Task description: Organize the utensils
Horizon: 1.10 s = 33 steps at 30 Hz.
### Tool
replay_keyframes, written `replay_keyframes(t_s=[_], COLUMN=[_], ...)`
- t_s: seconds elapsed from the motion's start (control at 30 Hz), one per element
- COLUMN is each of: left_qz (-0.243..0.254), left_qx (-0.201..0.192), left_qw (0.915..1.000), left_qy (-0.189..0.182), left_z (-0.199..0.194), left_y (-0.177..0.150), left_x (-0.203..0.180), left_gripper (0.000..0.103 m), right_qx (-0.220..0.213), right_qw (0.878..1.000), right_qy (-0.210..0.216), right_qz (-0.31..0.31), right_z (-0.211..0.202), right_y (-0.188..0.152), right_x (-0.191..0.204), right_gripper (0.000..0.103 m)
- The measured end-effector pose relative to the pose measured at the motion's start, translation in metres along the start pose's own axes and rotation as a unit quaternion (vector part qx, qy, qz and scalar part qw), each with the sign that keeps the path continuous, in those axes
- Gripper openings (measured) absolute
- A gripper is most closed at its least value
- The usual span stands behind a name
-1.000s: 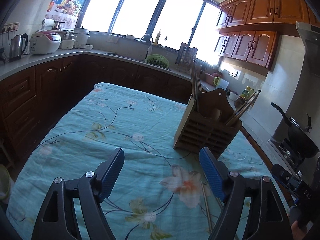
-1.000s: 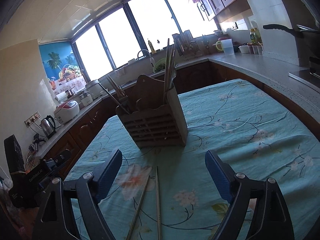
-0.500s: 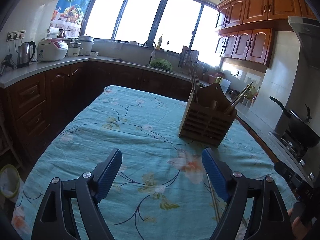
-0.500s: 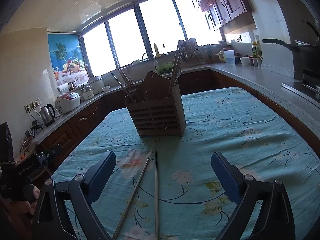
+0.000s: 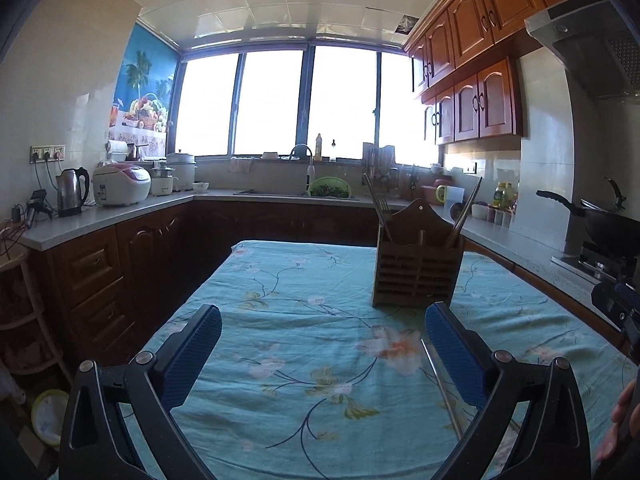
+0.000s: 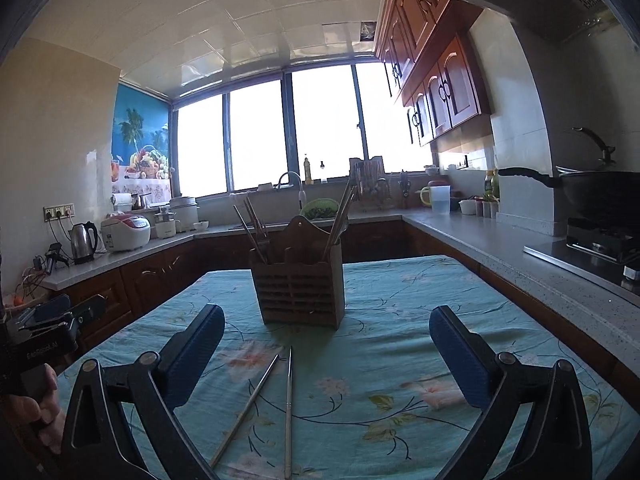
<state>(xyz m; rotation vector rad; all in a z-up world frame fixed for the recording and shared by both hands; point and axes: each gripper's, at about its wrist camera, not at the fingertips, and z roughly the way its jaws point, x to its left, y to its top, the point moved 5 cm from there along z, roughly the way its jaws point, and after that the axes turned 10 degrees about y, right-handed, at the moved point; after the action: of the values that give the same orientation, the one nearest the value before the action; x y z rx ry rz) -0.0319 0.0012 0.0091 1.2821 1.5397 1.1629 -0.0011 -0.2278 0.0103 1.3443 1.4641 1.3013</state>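
Two chopsticks (image 6: 272, 404) lie loose on the flowered cloth (image 6: 400, 360) in the right wrist view, just in front of the wooden holder (image 6: 298, 280) and nearly side by side, tips pointing toward it. The holder stands upright mid-table, with more sticks leaning out of both end slots. The right gripper (image 6: 326, 344) hangs low over the cloth, its blue pads wide apart and holding nothing; the chopsticks lie between its fingers, toward the left one, with nothing across the way to them. At the left edge the other gripper's body and a hand show. A kettle (image 6: 84, 242) and rice cooker (image 6: 126, 232) sit on the far counter, a wok (image 6: 592, 188) on the stove at right. From the left wrist view, the left gripper (image 5: 322, 332) is likewise spread open and empty above the cloth (image 5: 280, 320). The holder (image 5: 416, 260) stands ahead and to the right, beyond the right finger. One chopstick (image 5: 440, 388) shows beside that finger, partly hidden by it. The sink (image 5: 280, 192) lies under the window, and the wok (image 5: 604, 224) sits far right.
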Motion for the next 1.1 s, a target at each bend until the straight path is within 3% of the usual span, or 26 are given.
replay_keyframes(t_s=[0.2, 1.1], left_qz=[0.007, 0.042], left_qx=[0.011, 0.037], left_qw=[0.9999, 0.9981], left_qy=[0.01, 0.026], left_z=[-0.001, 0.005], left_y=[-0.013, -0.019], left_x=[0.0, -0.006], left_gripper=[0.102, 0.102], right_qx=[-0.002, 0.017], right_qw=[1.0, 1.0], right_qy=[-0.008, -0.022], right_qz=[-0.006, -0.004], right_z=[-0.009, -0.009], right_y=[-0.017, -0.029], right_x=[0.001, -0.006], right_gripper=[0.103, 0.103])
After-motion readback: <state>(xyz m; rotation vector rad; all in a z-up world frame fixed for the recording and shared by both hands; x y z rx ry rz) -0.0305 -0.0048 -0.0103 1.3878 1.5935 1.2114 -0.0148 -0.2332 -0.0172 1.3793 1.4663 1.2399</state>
